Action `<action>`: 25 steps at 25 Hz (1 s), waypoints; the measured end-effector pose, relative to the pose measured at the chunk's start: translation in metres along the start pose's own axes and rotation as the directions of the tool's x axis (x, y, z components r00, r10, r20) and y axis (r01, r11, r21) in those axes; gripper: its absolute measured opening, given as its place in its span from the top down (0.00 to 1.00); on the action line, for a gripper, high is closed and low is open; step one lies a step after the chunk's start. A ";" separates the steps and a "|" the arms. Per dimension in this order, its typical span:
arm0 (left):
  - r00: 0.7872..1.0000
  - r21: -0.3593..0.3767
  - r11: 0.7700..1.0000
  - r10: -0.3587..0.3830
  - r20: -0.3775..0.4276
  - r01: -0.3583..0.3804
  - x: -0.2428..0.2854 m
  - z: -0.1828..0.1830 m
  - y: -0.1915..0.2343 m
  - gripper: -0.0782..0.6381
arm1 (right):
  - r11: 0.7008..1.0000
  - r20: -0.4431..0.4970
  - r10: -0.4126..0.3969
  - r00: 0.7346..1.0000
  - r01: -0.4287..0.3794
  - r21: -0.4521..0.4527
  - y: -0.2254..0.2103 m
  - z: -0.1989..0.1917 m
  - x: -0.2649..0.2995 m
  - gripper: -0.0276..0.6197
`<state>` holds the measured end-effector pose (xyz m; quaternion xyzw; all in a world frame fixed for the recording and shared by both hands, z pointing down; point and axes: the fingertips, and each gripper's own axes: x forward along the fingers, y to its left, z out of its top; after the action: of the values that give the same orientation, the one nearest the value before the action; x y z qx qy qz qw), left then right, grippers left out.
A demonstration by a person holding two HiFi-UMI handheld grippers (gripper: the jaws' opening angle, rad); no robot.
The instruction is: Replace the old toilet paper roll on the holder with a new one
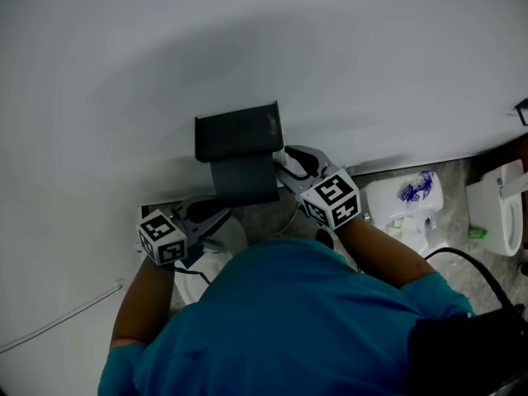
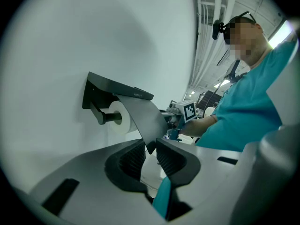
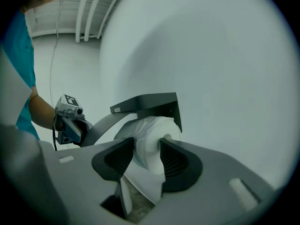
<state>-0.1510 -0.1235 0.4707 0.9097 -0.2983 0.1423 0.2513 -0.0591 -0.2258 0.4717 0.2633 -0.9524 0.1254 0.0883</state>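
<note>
A dark holder point(image 1: 239, 151) is fixed to the white wall, with a flap cover point(image 2: 143, 116) swung out from it. My left gripper point(image 1: 219, 214) is shut on the flap's lower edge point(image 2: 150, 146) and holds it lifted. The white toilet paper roll point(image 3: 151, 134) sits on the holder's bar under the top plate point(image 3: 150, 104). My right gripper point(image 3: 146, 156) is at the roll from the other side. Its jaws stand wide with the roll between them, and a loose crumpled tail of paper hangs down through the gap. In the left gripper view the roll point(image 2: 118, 121) shows behind the flap.
A white toilet point(image 1: 495, 209) stands at the far right on the grey floor. A white pack with blue print point(image 1: 406, 198) lies beside it, near the wall. A white rounded object point(image 1: 219, 254) sits under my left gripper. A black cable point(image 1: 474, 271) runs by my right arm.
</note>
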 end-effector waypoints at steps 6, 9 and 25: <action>1.000 0.001 1.000 -0.002 0.000 0.002 0.001 -0.002 0.001 0.79 | 0.991 0.015 -0.095 0.995 0.096 -0.093 0.003 0.005 -0.002 0.69; 1.000 -0.002 1.000 -0.002 0.002 0.002 0.000 -0.001 0.001 0.79 | 0.991 0.010 -0.074 0.997 0.075 -0.115 0.007 0.004 0.001 0.71; 1.000 0.005 1.000 -0.021 0.013 0.021 0.000 -0.002 0.001 0.79 | 0.969 0.043 0.248 0.968 -0.248 -0.012 0.028 -0.001 0.024 0.78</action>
<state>-0.1518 -0.1238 0.4728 0.9143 -0.2899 0.1343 0.2488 -0.0939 -0.2139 0.4727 0.1447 -0.9800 0.1265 0.0518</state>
